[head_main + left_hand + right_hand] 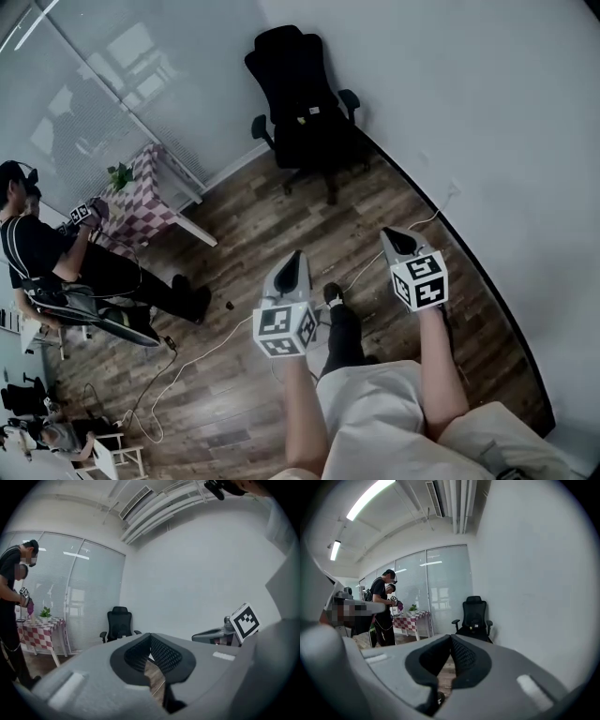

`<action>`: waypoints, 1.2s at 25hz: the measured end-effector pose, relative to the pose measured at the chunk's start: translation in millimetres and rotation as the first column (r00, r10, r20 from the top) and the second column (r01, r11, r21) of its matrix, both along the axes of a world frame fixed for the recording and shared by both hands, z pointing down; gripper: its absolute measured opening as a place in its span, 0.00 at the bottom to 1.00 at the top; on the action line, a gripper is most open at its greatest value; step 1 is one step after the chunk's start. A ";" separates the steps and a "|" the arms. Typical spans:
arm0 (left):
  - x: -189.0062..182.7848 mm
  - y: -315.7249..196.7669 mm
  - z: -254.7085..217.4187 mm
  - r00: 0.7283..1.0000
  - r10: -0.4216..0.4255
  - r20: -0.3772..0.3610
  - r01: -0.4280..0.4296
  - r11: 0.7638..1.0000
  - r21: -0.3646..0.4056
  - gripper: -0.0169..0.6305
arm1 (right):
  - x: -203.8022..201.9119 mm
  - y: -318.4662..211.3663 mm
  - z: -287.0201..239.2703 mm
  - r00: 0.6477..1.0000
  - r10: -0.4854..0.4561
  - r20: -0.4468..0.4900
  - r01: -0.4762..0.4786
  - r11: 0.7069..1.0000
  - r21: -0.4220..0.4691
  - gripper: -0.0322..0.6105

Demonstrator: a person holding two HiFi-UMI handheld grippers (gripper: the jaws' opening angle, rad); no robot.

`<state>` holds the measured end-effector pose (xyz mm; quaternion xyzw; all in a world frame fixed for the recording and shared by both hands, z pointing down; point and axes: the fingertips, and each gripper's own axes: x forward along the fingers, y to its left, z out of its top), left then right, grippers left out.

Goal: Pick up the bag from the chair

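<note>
the bag (313, 131) reads as a dark mass on the seat of the black office chair (287, 62), marked only by a small pale tag. black on black, so its outline cannot be fixed. the chair stands at the far end of the room, against the right wall (487, 112) and beside the glass partition (112, 66).

both tools are well short of it. stage judged: approach, no contact made. the left gripper (293, 259) and right gripper (396, 238) are held side by side, pointing toward the chair, likely to line up the walk-in.

left fingers (165, 655): tips met, a slit of wood floor (262, 216) showing below them, nothing held. right fingers (462, 657): likewise closed at the tips and empty. both need opening before any grasp.

a white cable (375, 258) lies on the floor between the person and the chair: trip hazard. at far left another person (47, 253) works at a checked counter (141, 202), off the route.
</note>
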<state>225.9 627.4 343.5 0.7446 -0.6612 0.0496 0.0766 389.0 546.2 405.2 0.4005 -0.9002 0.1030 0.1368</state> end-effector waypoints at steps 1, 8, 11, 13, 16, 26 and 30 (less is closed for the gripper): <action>-1.4 -7.8 -0.1 1.000 0.008 0.000 -0.008 1.000 0.000 0.04 | -2.8 -6.2 -0.1 1.000 0.002 -0.001 -0.002 1.000 0.001 0.05; -8.4 -59.6 8.1 0.999 0.036 -0.009 -0.036 0.999 -0.012 0.04 | -21.6 -46.8 -4.8 1.000 0.006 0.028 -0.007 1.000 0.022 0.05; -17.7 -80.3 15.2 0.999 0.042 -0.014 -0.043 0.999 -0.014 0.04 | -34.3 -64.3 -0.8 0.999 0.008 0.033 -0.008 1.000 0.021 0.05; -29.6 -91.6 14.5 0.999 0.029 -0.028 -0.029 1.000 0.005 0.04 | -45.6 -74.8 0.9 0.999 0.007 0.036 -0.007 1.000 0.020 0.05; -45.5 -105.5 12.5 0.999 -0.008 -0.042 0.010 0.999 0.051 0.04 | -56.2 -91.7 0.5 0.998 0.016 0.058 -0.019 0.999 0.049 0.05; -97.0 -182.2 25.3 0.994 0.048 -0.094 -0.050 0.999 -0.018 0.04 | -115.7 -154.0 -12.2 0.996 -0.030 0.080 0.026 0.999 0.043 0.05; -114.2 -229.0 31.2 0.992 0.058 -0.116 -0.062 0.998 -0.030 0.04 | -125.2 -194.9 -23.4 0.988 -0.019 0.151 0.011 0.998 0.058 0.05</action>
